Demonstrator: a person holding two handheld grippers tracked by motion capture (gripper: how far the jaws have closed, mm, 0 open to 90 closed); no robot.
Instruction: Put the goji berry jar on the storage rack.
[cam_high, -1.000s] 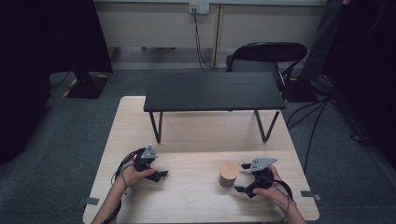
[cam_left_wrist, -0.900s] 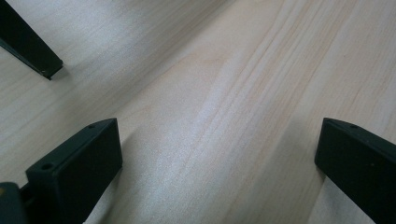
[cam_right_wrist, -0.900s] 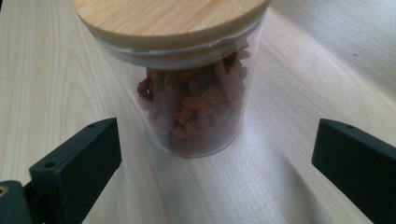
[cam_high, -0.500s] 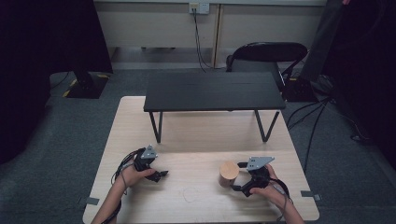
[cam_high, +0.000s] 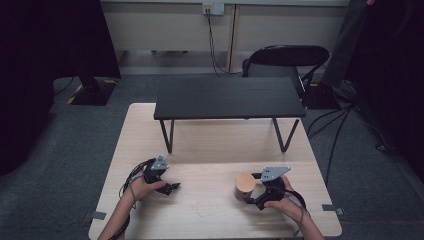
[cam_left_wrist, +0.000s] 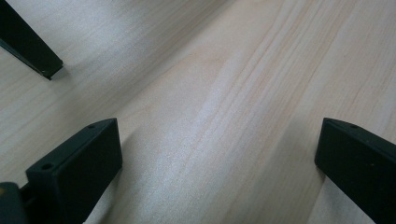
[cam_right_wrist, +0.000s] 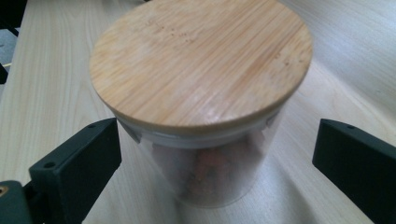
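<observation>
Standing near the desk's (cam_high: 150, 125) front right corner, a jar (cam_right_wrist: 201, 116) with a bamboo lid (cam_right_wrist: 201, 60) sits between the wide-open jaws of the right hand-held gripper (cam_high: 251, 189), untouched. Toward the front left, the left hand-held gripper (cam_left_wrist: 219, 163) gapes wide over bare wood.

A clear glass jar (cam_right_wrist: 205, 172) stands upright on the table, closed by a round bamboo lid (cam_right_wrist: 201, 60). It sits between the spread jaws of the right gripper (cam_right_wrist: 215, 163), touching neither, with brownish contents dimly visible inside.
</observation>
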